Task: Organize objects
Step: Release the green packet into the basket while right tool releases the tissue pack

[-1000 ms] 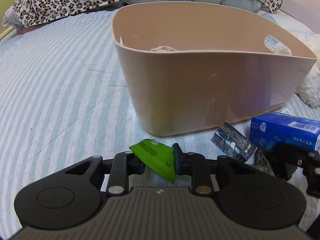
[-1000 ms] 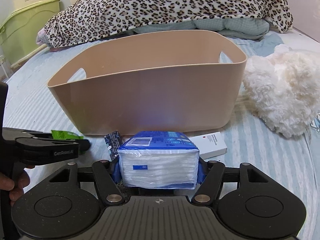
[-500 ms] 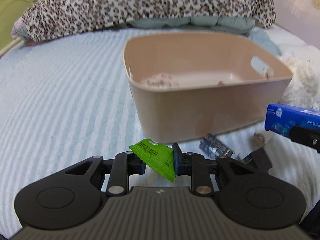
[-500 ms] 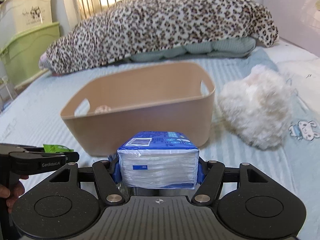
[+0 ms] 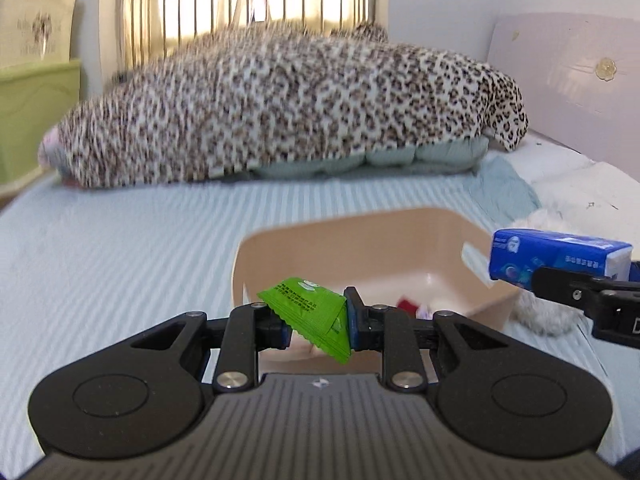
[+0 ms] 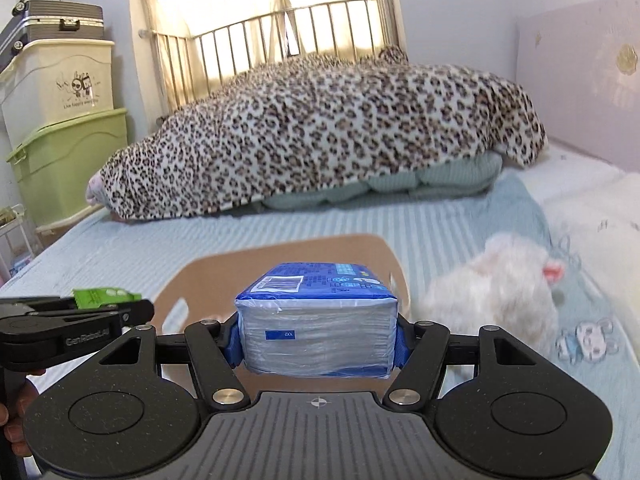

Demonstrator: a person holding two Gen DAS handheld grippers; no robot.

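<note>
My left gripper [image 5: 316,322] is shut on a green sachet [image 5: 310,318] and holds it above the near rim of the beige basket [image 5: 424,236]. My right gripper [image 6: 318,338] is shut on a blue tissue pack [image 6: 316,316], held above the basket [image 6: 280,256]. The tissue pack also shows at the right in the left wrist view [image 5: 560,260]. The green sachet shows at the left in the right wrist view [image 6: 102,295]. Small items lie in the basket's bottom, blurred.
A striped light-blue bed sheet [image 5: 120,248] lies under everything. A leopard-print blanket [image 6: 320,132] is heaped at the back. A white plush toy [image 6: 500,280] lies right of the basket. Green and beige storage bins [image 6: 60,120] stand at the left.
Both grippers have risen with their loads from bed level beside the basket to above it. The basket now appears lower and smaller in both views.
</note>
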